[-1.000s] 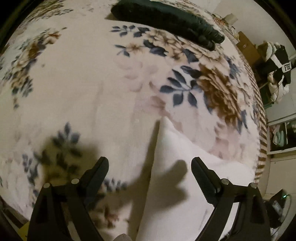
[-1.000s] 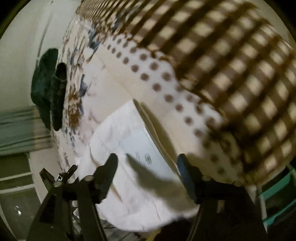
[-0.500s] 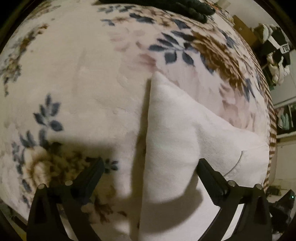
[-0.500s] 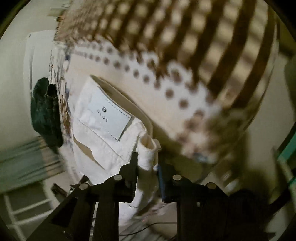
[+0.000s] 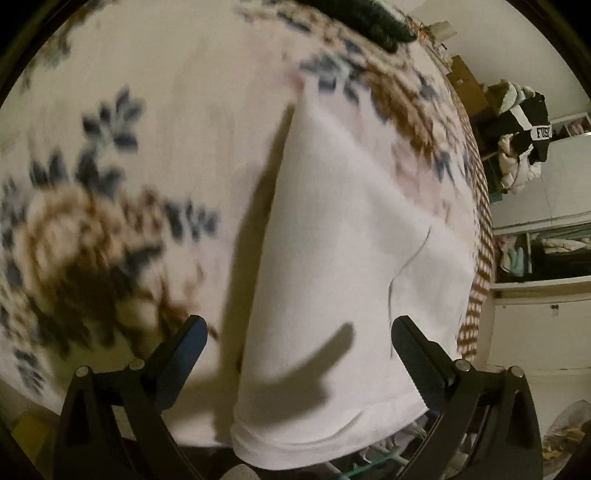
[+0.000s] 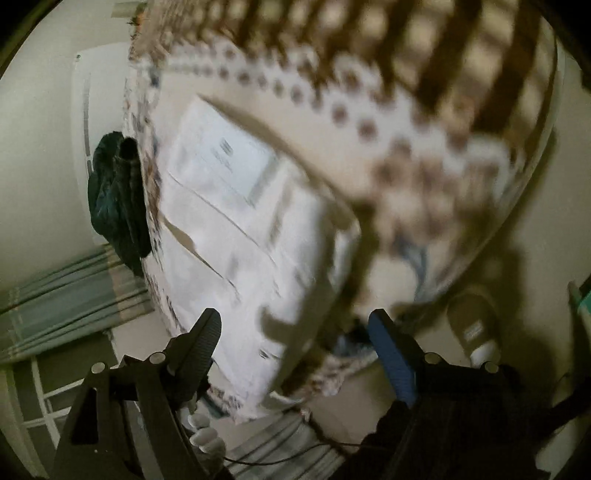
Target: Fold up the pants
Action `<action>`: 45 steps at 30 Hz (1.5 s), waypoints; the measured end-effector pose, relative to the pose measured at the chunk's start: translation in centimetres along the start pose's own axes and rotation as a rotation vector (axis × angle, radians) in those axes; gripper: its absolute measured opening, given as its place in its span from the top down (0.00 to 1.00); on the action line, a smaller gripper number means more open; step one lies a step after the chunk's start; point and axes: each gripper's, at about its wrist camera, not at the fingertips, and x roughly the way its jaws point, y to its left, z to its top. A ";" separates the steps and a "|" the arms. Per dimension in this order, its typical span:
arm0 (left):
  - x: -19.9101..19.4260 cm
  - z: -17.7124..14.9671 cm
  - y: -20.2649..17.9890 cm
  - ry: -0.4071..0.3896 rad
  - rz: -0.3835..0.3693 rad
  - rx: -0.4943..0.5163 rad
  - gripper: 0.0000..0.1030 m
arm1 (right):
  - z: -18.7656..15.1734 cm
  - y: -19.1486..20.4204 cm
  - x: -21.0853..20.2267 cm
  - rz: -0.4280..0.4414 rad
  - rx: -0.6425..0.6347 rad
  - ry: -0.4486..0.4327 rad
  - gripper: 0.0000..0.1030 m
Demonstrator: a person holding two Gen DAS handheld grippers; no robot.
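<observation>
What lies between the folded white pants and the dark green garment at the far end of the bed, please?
In the left wrist view, only bare floral blanket separates the white pants from the dark green garment.

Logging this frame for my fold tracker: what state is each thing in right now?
white pants: folded into a stack, lying on the bed, held by neither gripper.
left gripper: jaws open, over the pants' near edge.
right gripper: jaws open, empty.
dark garment: folded, lying farther along the floral blanket.

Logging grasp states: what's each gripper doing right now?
Left gripper: open, holding nothing, over the white pants.
Right gripper: open, holding nothing.
</observation>
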 end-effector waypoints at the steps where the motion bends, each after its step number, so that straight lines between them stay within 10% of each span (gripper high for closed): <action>1: 0.6 -0.2 0.1 0.009 -0.006 -0.005 0.00 | -0.2 -0.4 0.7 0.027 0.007 0.011 0.19; 18: 3.3 0.3 0.4 0.012 -0.047 0.038 0.00 | 0.7 3.3 5.4 0.213 -0.078 -0.015 0.15; 29: 3.7 1.4 0.4 -0.019 -0.077 -0.004 0.00 | 0.6 4.7 6.9 0.137 -0.173 -0.012 0.09; 32: 3.7 1.4 0.3 -0.024 -0.077 -0.004 0.01 | 0.1 4.0 6.5 0.111 -0.184 -0.037 0.26; 34: 3.5 1.2 0.2 -0.033 -0.052 0.015 0.12 | 0.0 2.8 5.6 0.094 -0.156 -0.058 0.52; 35: 3.4 1.1 0.0 -0.042 -0.046 0.030 0.35 | -0.2 2.4 5.5 0.101 -0.144 -0.067 0.54; 38: 2.9 0.8 -0.3 -0.052 -0.041 0.048 0.54 | -0.9 2.6 5.3 0.083 -0.154 -0.096 0.61; 45: 2.8 1.3 0.7 -0.015 -0.099 0.003 0.52 | -1.0 1.9 5.0 0.042 -0.119 -0.044 0.51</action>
